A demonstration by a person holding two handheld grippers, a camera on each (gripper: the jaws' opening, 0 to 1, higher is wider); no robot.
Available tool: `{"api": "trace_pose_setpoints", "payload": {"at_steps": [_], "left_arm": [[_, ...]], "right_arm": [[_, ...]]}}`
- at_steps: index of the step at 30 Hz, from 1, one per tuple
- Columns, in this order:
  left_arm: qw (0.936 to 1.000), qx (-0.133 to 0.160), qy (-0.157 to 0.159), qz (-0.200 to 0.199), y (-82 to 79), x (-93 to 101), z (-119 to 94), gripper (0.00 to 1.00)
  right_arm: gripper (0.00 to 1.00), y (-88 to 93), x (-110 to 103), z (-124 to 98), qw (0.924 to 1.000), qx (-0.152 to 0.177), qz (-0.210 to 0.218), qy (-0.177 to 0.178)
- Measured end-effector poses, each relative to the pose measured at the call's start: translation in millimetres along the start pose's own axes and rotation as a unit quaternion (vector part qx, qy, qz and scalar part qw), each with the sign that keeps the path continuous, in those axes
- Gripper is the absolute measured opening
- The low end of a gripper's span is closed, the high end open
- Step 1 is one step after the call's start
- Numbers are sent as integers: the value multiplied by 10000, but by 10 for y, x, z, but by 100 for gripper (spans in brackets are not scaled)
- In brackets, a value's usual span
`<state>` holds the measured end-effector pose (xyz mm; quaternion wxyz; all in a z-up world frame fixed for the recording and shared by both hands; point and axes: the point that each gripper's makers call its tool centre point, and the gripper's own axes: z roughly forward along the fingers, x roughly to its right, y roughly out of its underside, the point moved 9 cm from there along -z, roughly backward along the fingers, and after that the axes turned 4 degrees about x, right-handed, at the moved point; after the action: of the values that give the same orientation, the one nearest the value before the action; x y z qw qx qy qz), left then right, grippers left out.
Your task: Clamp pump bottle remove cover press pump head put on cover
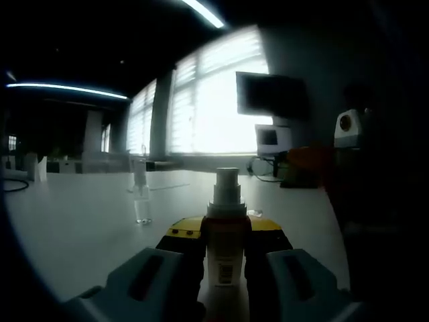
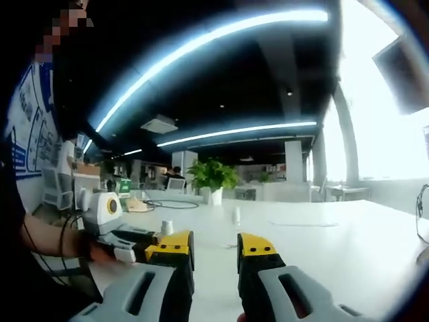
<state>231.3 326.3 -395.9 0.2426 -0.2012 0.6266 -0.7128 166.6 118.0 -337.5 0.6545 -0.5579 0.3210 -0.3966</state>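
Left gripper (image 1: 226, 265): clamped on the pump bottle (image 1: 224, 251), upright between its jaws, pump head (image 1: 226, 186) bare.
Right gripper (image 2: 214, 258): jaws apart, holding nothing, above the white table (image 2: 335, 235).
Cover (image 1: 142, 201): possibly the small clear piece standing left of the bottle.

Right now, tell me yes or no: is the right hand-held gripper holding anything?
No. The right hand-held gripper is open, with only bare white table showing through the gap between its yellow-tipped jaws.
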Motion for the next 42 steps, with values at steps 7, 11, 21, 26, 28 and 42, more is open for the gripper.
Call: {"api": "trace_pose_setpoints", "payload": {"at_steps": [7,11,21,26,28,42], "left_arm": [[9998,-14,170,-89,-6,22,-2,13],[9997,-19,217,-72,-5,41,-1,13],[9998,-45,145,-122,9,2,-2,13],[9999,-40,122,-82,7,6,-2,13],[9999,-34,132,-66,5,4,-1,13],[9998,-11,204,13,0,51,-1,13]], "right_arm": [[19,-229,-48,180,9970,-202,-552,-499],[19,-364,-86,304,9943,-351,-587,-817],[11,-638,-179,597,9694,-1047,-1258,-1830],[11,-636,-192,734,9399,-1480,-2190,-2161],[11,-591,-240,783,9295,-1633,-2300,-2375],[4,-727,-462,984,8302,-2544,-3141,-3839]]}}
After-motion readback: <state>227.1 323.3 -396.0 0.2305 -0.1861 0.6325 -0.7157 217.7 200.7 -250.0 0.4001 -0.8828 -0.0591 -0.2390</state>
